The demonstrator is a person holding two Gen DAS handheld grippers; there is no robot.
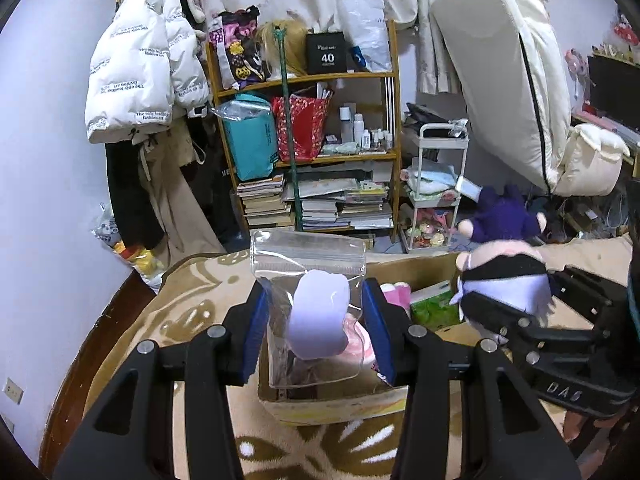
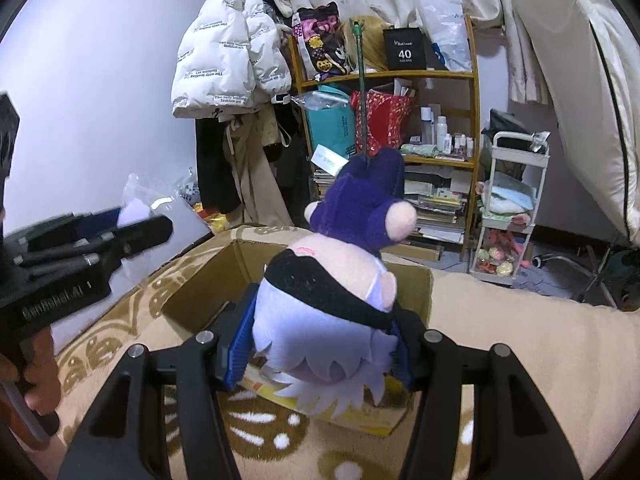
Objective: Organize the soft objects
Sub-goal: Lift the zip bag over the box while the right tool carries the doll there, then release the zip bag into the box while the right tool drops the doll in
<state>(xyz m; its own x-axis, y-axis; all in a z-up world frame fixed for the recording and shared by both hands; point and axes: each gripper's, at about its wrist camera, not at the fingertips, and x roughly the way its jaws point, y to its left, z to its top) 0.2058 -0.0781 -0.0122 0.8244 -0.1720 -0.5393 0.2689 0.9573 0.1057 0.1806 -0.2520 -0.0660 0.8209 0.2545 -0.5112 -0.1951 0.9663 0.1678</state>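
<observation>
My left gripper (image 1: 318, 332) is shut on a clear zip bag (image 1: 308, 276) that holds a pale lilac soft piece (image 1: 318, 320) and something pink. The bag hangs upright over an open cardboard box (image 1: 320, 404) on the patterned blanket. My right gripper (image 2: 320, 344) is shut on a plush doll (image 2: 332, 300) with lilac hair, a black band and purple legs pointing up. The doll is above the same cardboard box (image 2: 416, 284). In the left wrist view the doll (image 1: 504, 276) and right gripper sit to the right. In the right wrist view the left gripper (image 2: 120, 232) shows at the left.
The box holds a green packet (image 1: 434, 308) and a pink item (image 1: 396, 294). A beige patterned blanket (image 2: 520, 360) covers the bed. Behind stand a wooden shelf (image 1: 394, 120) of books and bags, a white trolley (image 2: 516, 208), a hanging puffer jacket (image 1: 140, 72) and a leaning mattress (image 1: 512, 64).
</observation>
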